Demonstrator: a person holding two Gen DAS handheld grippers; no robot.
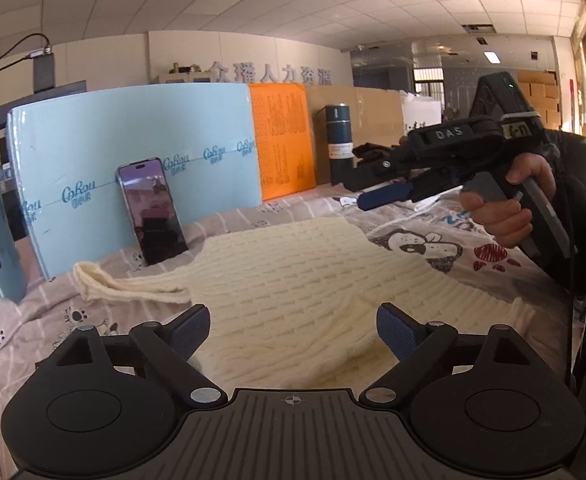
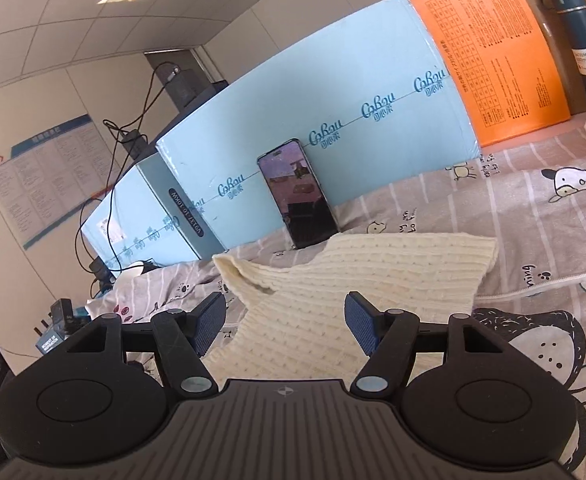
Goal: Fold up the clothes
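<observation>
A cream cable-knit sweater (image 1: 301,276) lies flat on the patterned bedsheet (image 1: 473,248), one sleeve (image 1: 125,286) stretched to the left. My left gripper (image 1: 293,330) is open and empty, just above the sweater's near edge. The right gripper (image 1: 377,196) shows in the left wrist view, held in a hand above the far right of the sheet. In the right wrist view the sweater (image 2: 333,276) lies ahead and my right gripper (image 2: 285,324) is open and empty above its near part.
A phone (image 1: 153,210) leans upright against light blue foam boards (image 1: 133,148) behind the sweater. An orange board (image 1: 283,140) and a dark blue vacuum bottle (image 1: 339,140) stand at the back. Cables and small devices (image 2: 61,320) lie at the sheet's left.
</observation>
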